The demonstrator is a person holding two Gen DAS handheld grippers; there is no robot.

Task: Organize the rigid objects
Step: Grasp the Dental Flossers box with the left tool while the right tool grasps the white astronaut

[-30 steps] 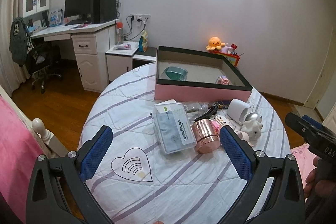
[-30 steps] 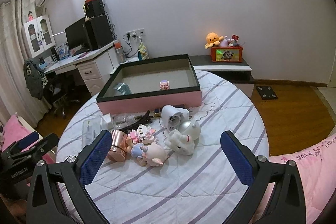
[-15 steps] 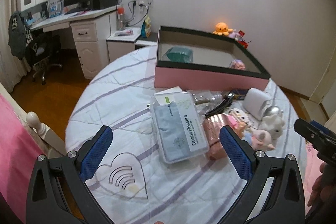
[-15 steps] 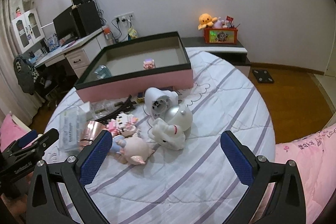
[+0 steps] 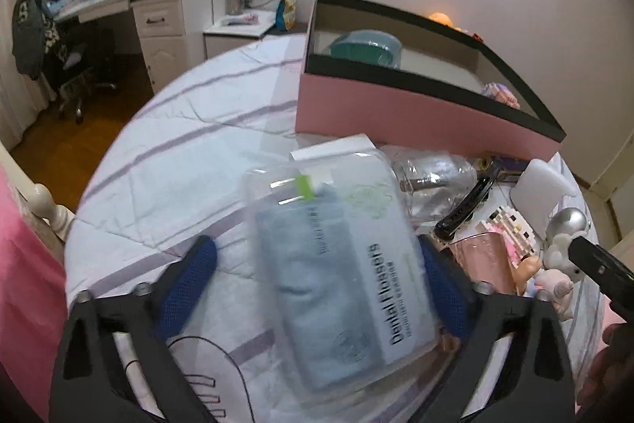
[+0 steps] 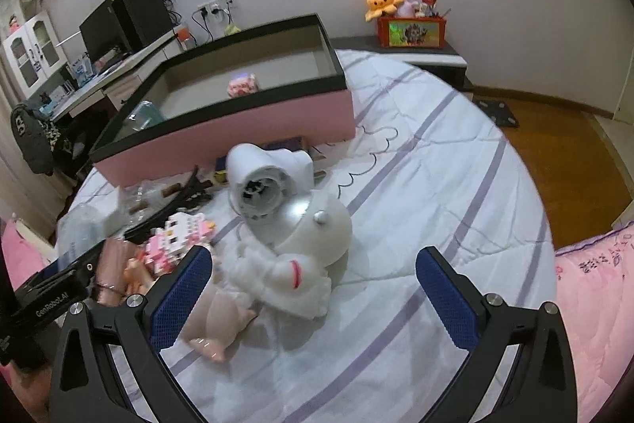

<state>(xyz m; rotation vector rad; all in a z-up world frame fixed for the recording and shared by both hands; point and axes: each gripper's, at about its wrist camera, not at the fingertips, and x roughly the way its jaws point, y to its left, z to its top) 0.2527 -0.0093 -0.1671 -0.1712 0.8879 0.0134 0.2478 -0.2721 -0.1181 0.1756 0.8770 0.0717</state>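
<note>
Pink box (image 5: 416, 113) sits on the bed (image 5: 190, 153), loose items in front. Step: approach, nothing gripped. Left gripper (image 5: 317, 288) jaws wide open, straddling the floss pack (image 5: 340, 264). Right gripper (image 6: 313, 288) jaws wide open, white toy (image 6: 293, 268) between them. Next: close squarely, lift, carry to box.

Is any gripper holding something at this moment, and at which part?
Nothing is held. The left gripper is open around the clear dental flossers package; the right gripper is open over the white plush toy.
</note>
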